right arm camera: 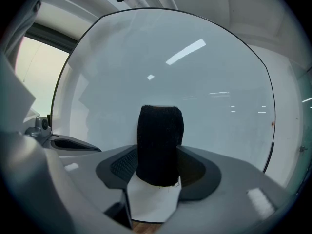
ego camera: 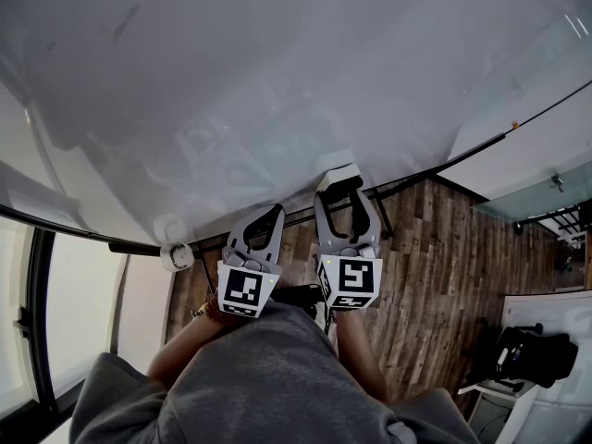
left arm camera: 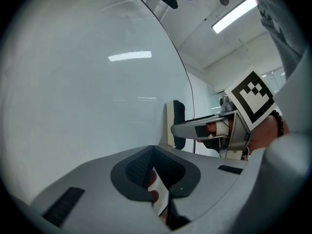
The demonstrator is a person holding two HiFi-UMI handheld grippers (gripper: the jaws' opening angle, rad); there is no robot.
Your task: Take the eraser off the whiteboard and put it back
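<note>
The right gripper [right arm camera: 158, 168] is clamped on the sides of the eraser [right arm camera: 160, 140] close to the whiteboard [right arm camera: 195, 82], probably a light block with soft black felt, best pinched by its firmer white body, while the left gripper [left arm camera: 153, 155] is closed and empty.
</note>
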